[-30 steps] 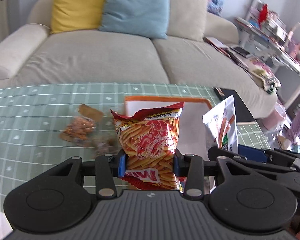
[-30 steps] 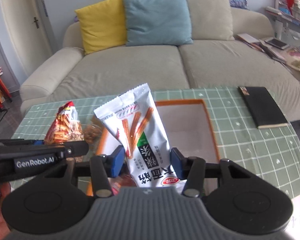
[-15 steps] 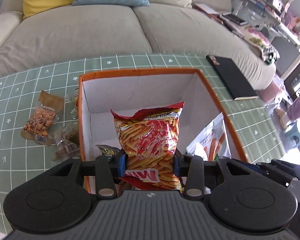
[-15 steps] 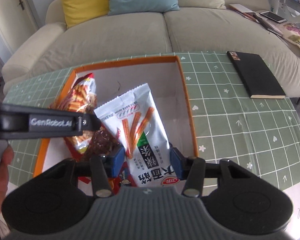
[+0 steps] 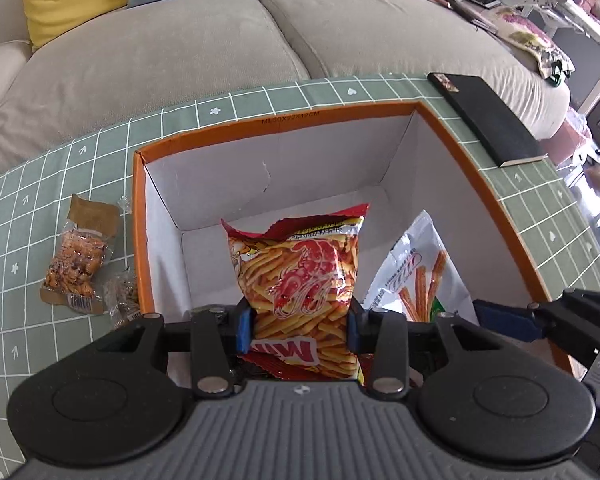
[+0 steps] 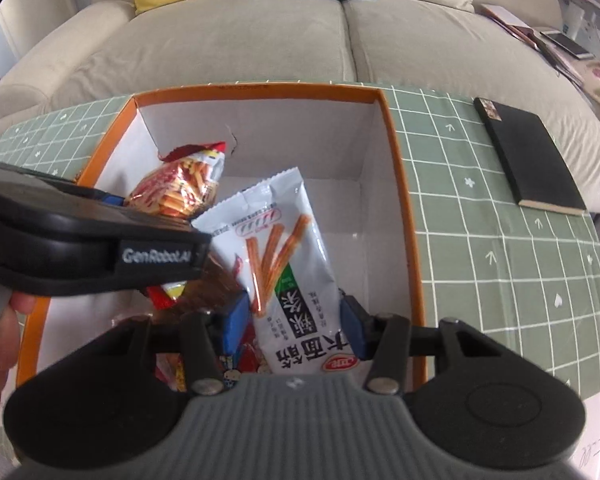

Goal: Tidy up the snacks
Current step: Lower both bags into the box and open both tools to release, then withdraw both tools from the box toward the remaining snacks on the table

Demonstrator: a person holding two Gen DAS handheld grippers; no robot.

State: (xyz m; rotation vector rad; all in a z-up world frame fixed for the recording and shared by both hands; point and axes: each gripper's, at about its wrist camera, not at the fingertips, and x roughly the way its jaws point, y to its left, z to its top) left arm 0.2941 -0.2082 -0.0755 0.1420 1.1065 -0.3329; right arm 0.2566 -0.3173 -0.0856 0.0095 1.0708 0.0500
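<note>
A: So, where are the two packets now?

B: Both hang inside the orange box [image 5: 480, 168]. The left gripper [image 5: 296, 328] has its jaws pressed on the lower part of the red fries bag [image 5: 300, 272]. The right gripper [image 6: 292, 326] pinches the white stick-snack bag [image 6: 288, 264] in the same way.

A: How do the bags lie from the jaws?

B: Each bag points forward and away from its jaws, with its long axis along the fingers, top edge toward the far wall. The red bag is on the left side of the box, the white one just beside it on the right.

A: What does the next move need?

B: I think only to open the jaws, so the bags drop on the box floor. Some small packets [image 5: 76, 264] wait on the green tablecloth [image 5: 28, 320], left of the box, nearer to the left gripper.
</note>
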